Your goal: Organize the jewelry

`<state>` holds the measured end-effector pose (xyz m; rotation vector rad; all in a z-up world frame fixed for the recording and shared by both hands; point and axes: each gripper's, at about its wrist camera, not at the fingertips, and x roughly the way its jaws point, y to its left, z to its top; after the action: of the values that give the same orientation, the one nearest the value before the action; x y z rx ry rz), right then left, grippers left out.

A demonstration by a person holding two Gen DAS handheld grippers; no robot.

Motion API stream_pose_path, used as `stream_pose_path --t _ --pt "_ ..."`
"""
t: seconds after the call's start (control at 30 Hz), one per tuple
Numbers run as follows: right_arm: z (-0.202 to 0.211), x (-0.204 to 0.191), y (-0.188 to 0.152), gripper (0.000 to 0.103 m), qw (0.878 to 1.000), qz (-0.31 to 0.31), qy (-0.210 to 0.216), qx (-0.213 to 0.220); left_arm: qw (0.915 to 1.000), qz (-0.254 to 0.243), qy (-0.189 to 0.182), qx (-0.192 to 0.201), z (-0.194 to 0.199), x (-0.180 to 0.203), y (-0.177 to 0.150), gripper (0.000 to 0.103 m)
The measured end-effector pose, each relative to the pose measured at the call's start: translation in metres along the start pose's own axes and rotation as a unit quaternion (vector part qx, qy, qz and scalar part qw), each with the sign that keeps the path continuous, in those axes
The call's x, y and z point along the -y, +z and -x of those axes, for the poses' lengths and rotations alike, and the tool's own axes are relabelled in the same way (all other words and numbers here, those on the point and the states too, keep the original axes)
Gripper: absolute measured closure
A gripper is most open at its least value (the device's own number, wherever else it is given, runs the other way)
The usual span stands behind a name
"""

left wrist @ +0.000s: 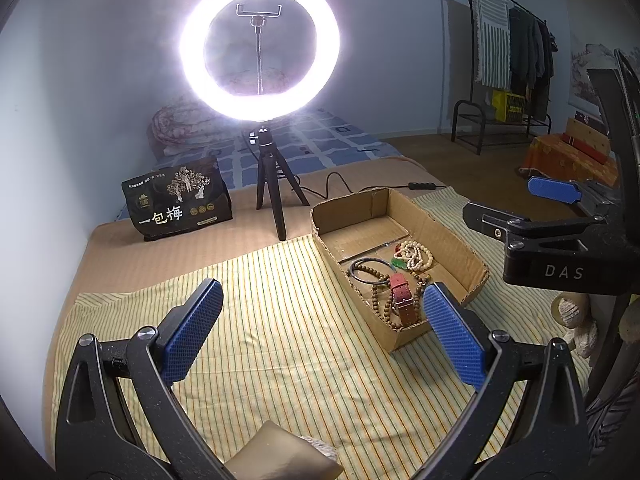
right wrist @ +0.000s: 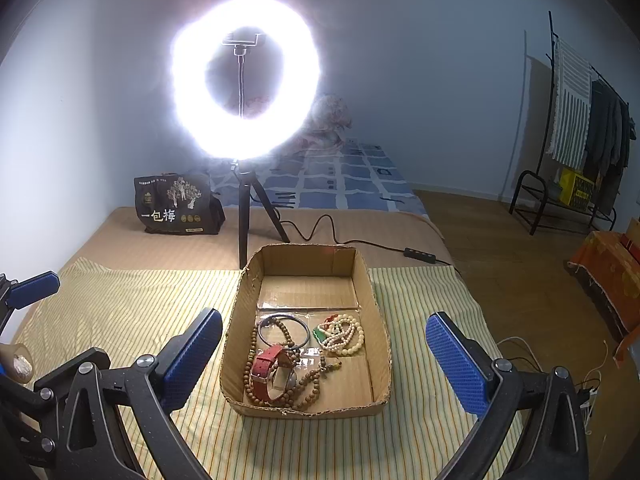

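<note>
A shallow cardboard box (right wrist: 370, 292) (left wrist: 452, 236) lies on the striped cloth and holds the jewelry. Inside are a red-strapped watch (right wrist: 269, 364) (left wrist: 401, 296), brown bead strands (right wrist: 308, 386) (left wrist: 383, 308), a dark bangle (right wrist: 283, 334) (left wrist: 368, 270) and a cream bead necklace (right wrist: 346, 334) (left wrist: 418, 256) with green and red bits. My right gripper (right wrist: 324, 356) hovers open, its blue pads either side of the box's near end. My left gripper (left wrist: 320, 328) is open over bare cloth left of the box, nothing between its fingers. The right gripper (left wrist: 516, 204) shows at the right edge of the left wrist view.
A lit ring light on a black tripod (right wrist: 244, 216) (left wrist: 272, 184) stands behind the box, its cable and switch (right wrist: 416, 254) trailing right. A dark snack bag (right wrist: 176, 204) (left wrist: 178, 204) sits at back left. The bed's right edge drops to a wood floor with a clothes rack (right wrist: 580, 152).
</note>
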<state>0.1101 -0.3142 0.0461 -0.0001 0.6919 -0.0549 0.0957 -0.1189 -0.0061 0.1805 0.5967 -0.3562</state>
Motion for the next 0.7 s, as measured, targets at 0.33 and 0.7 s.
stream_pose_path --t 0.33,0.7 --pt "-0.0017 -0.0014 -0.0023 0.0 1.0 0.001 0.001 -0.005 1.0 0.001 0.0 0.0 0.0002 0.0018 -0.0004 0.001" --pt "-0.0037 -0.0015 -0.0033 0.0 1.0 -0.002 0.001 -0.01 1.0 0.0 -0.001 0.0 0.0006 0.0026 -0.0008 0.001"
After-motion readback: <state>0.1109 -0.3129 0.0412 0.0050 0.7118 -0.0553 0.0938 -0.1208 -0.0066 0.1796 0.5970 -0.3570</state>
